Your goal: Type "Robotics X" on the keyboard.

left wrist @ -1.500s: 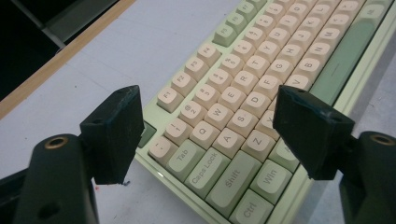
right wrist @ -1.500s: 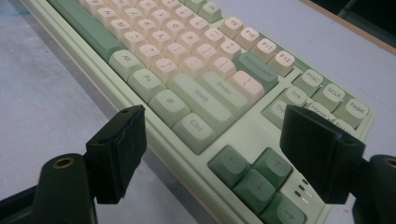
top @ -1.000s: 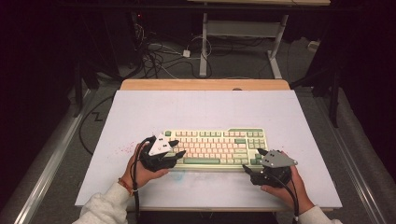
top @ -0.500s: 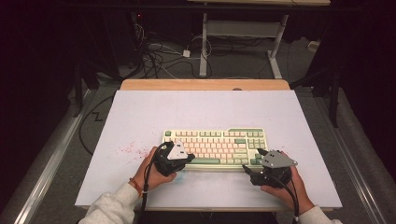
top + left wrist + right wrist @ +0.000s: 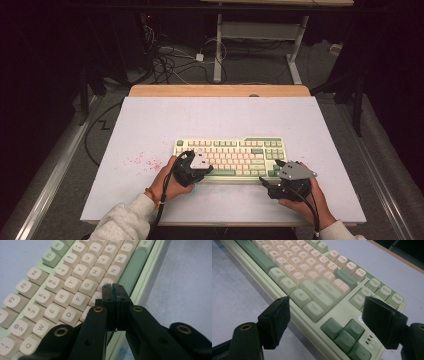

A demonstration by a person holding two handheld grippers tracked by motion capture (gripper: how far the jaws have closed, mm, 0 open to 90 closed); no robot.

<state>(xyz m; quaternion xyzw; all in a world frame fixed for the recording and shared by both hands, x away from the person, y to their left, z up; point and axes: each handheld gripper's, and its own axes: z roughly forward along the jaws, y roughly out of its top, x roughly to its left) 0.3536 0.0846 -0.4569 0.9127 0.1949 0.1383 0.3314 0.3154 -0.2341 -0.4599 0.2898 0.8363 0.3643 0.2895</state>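
Note:
A cream and green keyboard (image 5: 230, 154) lies across the near middle of the white table (image 5: 215, 117). My left gripper (image 5: 206, 171) is over its front left part. In the left gripper view, my left gripper (image 5: 114, 287) is shut with nothing between the pads, its tips right over the bottom letter row of the keyboard (image 5: 75, 282) beside the green space bar (image 5: 132, 267). My right gripper (image 5: 270, 179) is at the keyboard's front right corner. It stands open (image 5: 325, 306) and straddles the arrow keys (image 5: 344, 333) without touching them.
Faint red specks (image 5: 142, 161) mark the table left of the keyboard. A wooden strip (image 5: 220, 90) edges the table's far side. Cables (image 5: 170, 62) and desk legs (image 5: 218, 45) lie on the floor beyond it.
My left gripper has moved right from the keyboard's left end to over its front keys, and its jaws have come together. The right gripper has stayed where it was.

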